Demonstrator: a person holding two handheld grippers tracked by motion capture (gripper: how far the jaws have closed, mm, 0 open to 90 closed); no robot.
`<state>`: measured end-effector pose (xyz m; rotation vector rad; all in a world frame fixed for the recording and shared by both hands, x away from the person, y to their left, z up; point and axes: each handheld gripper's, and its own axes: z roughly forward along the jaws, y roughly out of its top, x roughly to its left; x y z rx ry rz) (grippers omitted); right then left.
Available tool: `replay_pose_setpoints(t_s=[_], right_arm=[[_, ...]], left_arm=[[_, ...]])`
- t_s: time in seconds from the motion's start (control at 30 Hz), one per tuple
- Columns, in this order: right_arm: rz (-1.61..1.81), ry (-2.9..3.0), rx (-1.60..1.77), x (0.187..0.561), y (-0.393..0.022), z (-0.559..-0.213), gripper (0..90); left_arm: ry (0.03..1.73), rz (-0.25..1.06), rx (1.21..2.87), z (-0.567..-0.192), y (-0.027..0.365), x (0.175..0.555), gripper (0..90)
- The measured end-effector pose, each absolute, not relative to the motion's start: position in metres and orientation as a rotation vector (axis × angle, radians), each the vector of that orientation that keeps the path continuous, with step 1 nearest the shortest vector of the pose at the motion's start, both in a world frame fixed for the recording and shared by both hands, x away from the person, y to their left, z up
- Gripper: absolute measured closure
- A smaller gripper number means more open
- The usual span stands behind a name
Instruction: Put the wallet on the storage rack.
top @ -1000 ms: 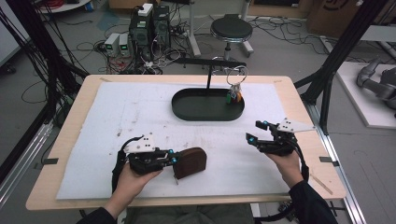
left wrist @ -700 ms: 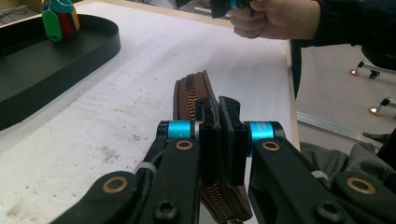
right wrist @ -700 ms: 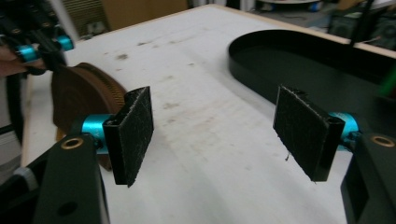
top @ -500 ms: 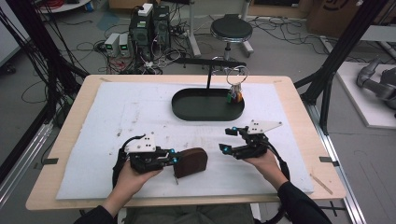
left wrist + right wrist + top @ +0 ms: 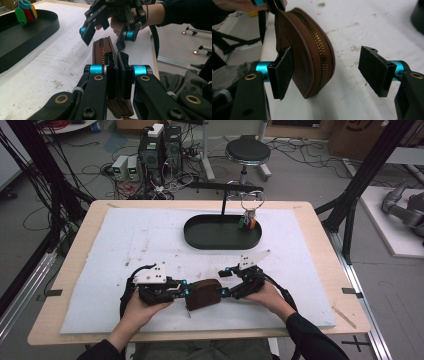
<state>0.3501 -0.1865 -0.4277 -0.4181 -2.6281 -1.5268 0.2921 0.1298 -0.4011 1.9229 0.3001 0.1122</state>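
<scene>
OK, we pinch the brown zip pouch (image 5: 202, 293) on the worktop (image 5: 75, 270) with the left hand-held gripper (image 5: 183, 291), upright. Right hand-held gripper (image 5: 223, 281) straddles its far end, jaws apart. Next, probably: close on that end without tipping it.

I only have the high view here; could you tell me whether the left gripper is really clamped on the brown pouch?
Observer: Yes. In the left gripper view the left gripper has its jaws pinched on one end of the pouch, at the zipper edge.
Operator: Thank you. Is the pouch lying flat?
Observer: No. The right gripper view shows it on edge, with the brass zipper running over the top.
Operator: And has the right gripper closed on it?
Observer: Not yet. The right gripper is wide open: the pouch sits between the jaws near one pad, and the other pad stands well clear of it.
</scene>
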Motion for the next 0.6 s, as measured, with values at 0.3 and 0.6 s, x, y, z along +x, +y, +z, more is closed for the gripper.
replay_pose_setpoints(t_s=[0.3,0.6], right_arm=[[-1.428,-2.612,-0.299,0.350,-0.172,-0.435,47.6],[-1.446,-2.609,-0.186,0.347,-0.176,-0.430,67.0]], left_arm=[[0.289,0.108,1.923,-0.402,0.130,0.292,86.5],[0.328,0.103,1.896,-0.401,0.138,0.294,84.7]])
